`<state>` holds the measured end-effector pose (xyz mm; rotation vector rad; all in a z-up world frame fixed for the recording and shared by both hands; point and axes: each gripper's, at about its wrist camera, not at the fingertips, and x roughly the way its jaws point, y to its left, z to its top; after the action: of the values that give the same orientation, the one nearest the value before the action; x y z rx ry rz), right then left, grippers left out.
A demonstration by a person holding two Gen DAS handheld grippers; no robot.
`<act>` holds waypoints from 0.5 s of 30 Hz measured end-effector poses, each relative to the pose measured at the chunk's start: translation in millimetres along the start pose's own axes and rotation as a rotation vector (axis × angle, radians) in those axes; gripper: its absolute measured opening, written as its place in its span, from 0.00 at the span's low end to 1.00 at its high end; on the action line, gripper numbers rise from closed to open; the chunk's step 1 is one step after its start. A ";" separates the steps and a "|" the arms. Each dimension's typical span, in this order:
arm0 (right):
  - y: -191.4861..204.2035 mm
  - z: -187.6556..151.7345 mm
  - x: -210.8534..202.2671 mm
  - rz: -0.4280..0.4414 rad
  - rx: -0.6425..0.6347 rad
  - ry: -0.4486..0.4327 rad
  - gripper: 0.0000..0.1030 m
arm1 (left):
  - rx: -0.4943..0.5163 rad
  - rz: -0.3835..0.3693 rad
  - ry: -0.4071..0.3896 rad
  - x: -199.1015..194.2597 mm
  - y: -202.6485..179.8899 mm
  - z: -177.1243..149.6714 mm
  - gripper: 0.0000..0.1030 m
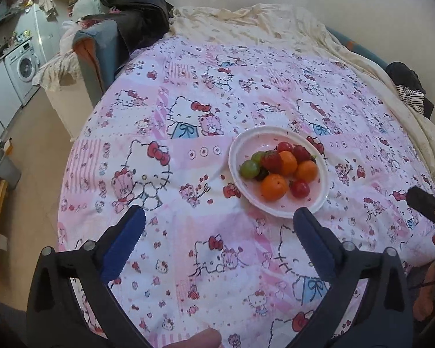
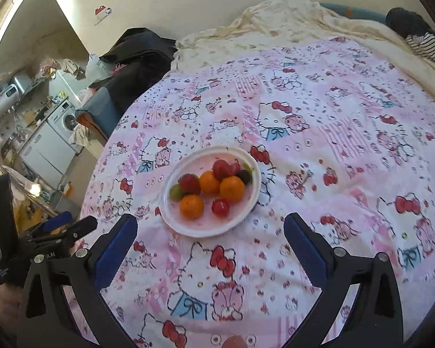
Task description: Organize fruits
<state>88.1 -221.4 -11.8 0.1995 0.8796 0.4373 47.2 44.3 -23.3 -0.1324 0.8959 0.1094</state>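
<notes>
Plate: we are seeing the white plate (image 1: 278, 211) lying on the patterned quilt (image 1: 188, 261), just beyond both grippers.
Fruits: three oranges (image 2: 191, 206), strawberries (image 2: 189, 183), green grapes (image 1: 250, 169) and a dark grape (image 2: 244, 176) are all sitting gathered on it; no fruit is lying loose on the quilt.
Left gripper (image 1: 219, 217): hanging released, jaws wide, gripping nothing; the plate is lying far and right of it.
Right gripper (image 2: 210, 226): also spread wide and empty; the plate is lying straight ahead, slightly left, so we are judging this hand better lined up.
Stage: we are finding the heap fits either fruit waiting for sorting or fruit gathered already.
</notes>
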 end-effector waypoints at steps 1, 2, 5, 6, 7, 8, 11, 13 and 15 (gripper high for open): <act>2.5 -4.4 -2.2 -0.017 -0.007 -0.002 1.00 | -0.003 0.003 -0.006 -2.2 0.7 -2.5 0.98; 4.7 -8.9 -4.0 -0.026 -0.012 -0.004 1.00 | -0.008 0.004 -0.014 -5.0 1.1 -5.9 0.99; 8.5 -19.8 -5.0 -0.014 -0.010 0.005 1.00 | -0.015 0.013 -0.037 -11.4 0.4 -13.3 0.99; 10.1 -23.6 -4.8 -0.017 -0.009 0.006 1.00 | -0.013 0.019 -0.044 -13.3 -0.4 -16.0 0.99; 12.2 -27.0 -4.0 -0.022 -0.014 0.007 1.00 | -0.012 0.022 -0.047 -14.3 -1.1 -17.4 0.99; 14.5 -29.1 -2.5 -0.028 -0.022 0.008 1.00 | -0.012 0.024 -0.052 -16.0 -1.6 -19.4 0.99; 22.9 -31.0 1.0 -0.044 -0.058 -0.010 1.00 | -0.020 0.017 -0.063 -18.4 -3.1 -19.8 0.99; 28.0 -31.2 2.6 -0.059 -0.083 -0.025 1.00 | -0.024 0.011 -0.070 -18.0 -3.8 -17.3 0.99; 31.0 -30.7 3.9 -0.071 -0.097 -0.042 1.00 | -0.031 0.007 -0.080 -18.4 -4.0 -15.1 0.99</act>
<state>57.4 -192.2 -23.0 0.0872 0.8201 0.4070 24.7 37.1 -17.9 -0.1525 0.8152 0.1342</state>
